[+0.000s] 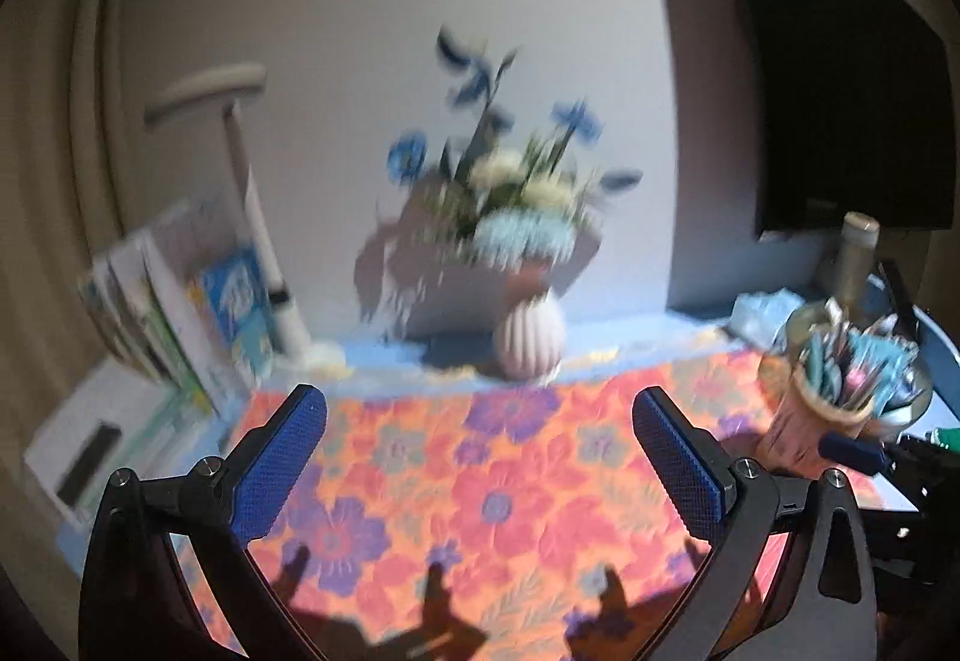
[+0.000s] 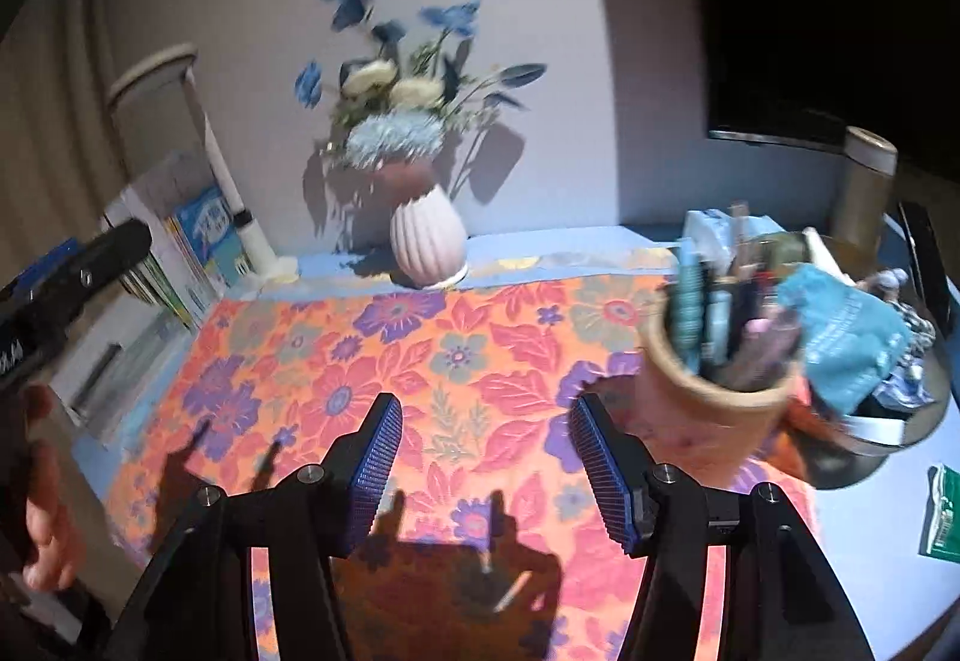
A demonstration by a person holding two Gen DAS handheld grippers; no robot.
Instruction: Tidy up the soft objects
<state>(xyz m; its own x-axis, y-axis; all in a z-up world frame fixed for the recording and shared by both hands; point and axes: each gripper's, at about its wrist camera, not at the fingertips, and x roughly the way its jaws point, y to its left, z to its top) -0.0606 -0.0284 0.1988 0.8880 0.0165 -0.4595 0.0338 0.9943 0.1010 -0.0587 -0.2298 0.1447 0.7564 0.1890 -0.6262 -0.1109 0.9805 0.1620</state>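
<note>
1. The left claw (image 1: 480,451) hangs over the table with its two blue pads spread very wide. Nothing is between them, so it is let go and empty.
2. The right claw (image 2: 486,466) has its pads about half apart. Nothing is between them either, only the cloth below shows, so it is let go too.
3. The floral cloth (image 2: 420,361) lies flat on the table (image 2: 870,541). It is orange and pink with purple flowers and looks soft and a bit puffy, like a quilt. It fills the middle of both views, from 6 o'clock up to the centre.
4. A soft blue pouch (image 2: 846,343) sits at 3 o'clock in the right view. It looks crumpled and rests in a round metal bowl (image 2: 900,433), just behind a pink pencil cup (image 2: 702,409).
5. The pencil cup is full of pens and stands on the right edge of the cloth.
6. A pale ribbed vase (image 2: 429,235) with blue and white flowers (image 2: 390,120) stands at 12 o'clock, past the far edge of the cloth and by the wall.
7. Books (image 2: 204,241) lean at 9 o'clock beside a white lamp (image 2: 228,181).
8. A tall can (image 2: 867,187) stands at 2 o'clock, behind the bowl.
9. A small green packet (image 2: 945,511) lies on the bare table at 4 o'clock.
10. The left view is blurry, so small things there are hard to tell.
</note>
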